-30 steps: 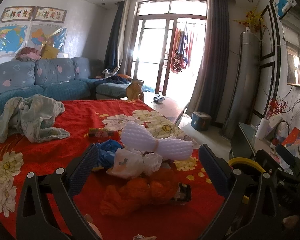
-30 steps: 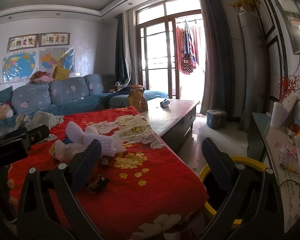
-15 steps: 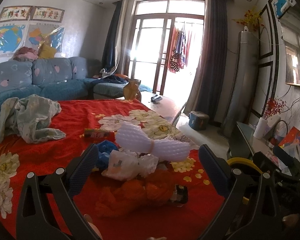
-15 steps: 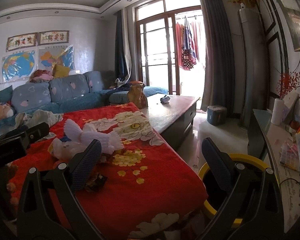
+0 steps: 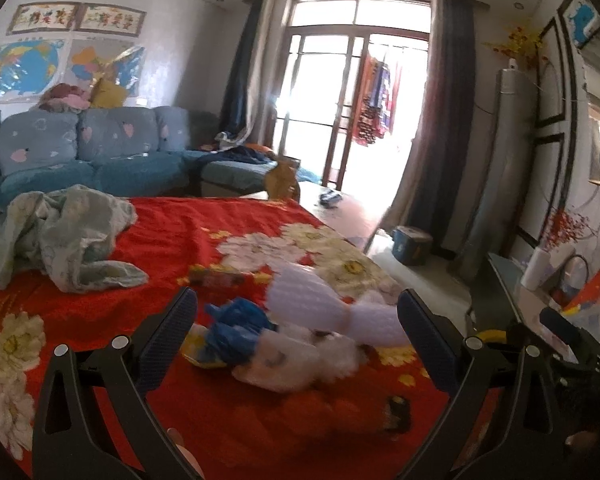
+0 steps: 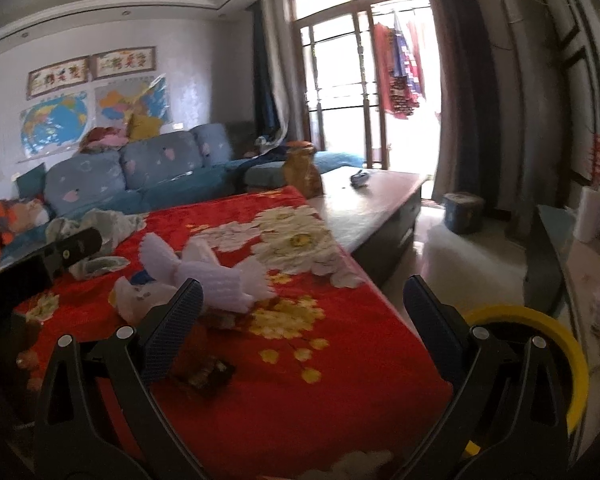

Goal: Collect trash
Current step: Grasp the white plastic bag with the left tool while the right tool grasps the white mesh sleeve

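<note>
A: Left wrist view first. What was the surface?

B: A red flowered blanket (image 5: 172,240) over a low table, sofa (image 5: 88,152) behind it, glass doors (image 5: 340,112) bright at the back. A crumpled pale cloth (image 5: 64,240) lay at the far left.

A: Trash?

B: A pile near the middle: white foam wrap (image 5: 320,304) on top, blue plastic bag (image 5: 236,328) touching it on the left, white plastic bag (image 5: 296,364) in front, blurred orange bag (image 5: 300,416) nearest. A small dark wrapper (image 5: 398,412) sat just right of the orange.

A: Left gripper (image 5: 296,336)?

B: Spread wide, nothing between the fingers, pile framed between them.

A: Edges?

B: Blanket dropped off on the right; a sliver of the yellow bin (image 5: 490,334) showed past it.

A: Right wrist view?

B: Same blanket (image 6: 300,360), its right edge running diagonally, bare tabletop (image 6: 372,200) beyond, open floor (image 6: 460,256) to the right. Foam wrap (image 6: 216,276) and white bag (image 6: 140,300) lay left of centre, dark wrapper (image 6: 208,372) near the left finger.

A: Right gripper (image 6: 300,328)?

B: Fingers apart, holding nothing. Yellow bin (image 6: 548,344) sat low right, beside the blanket edge. The left gripper's body (image 6: 32,272) showed at far left.
</note>
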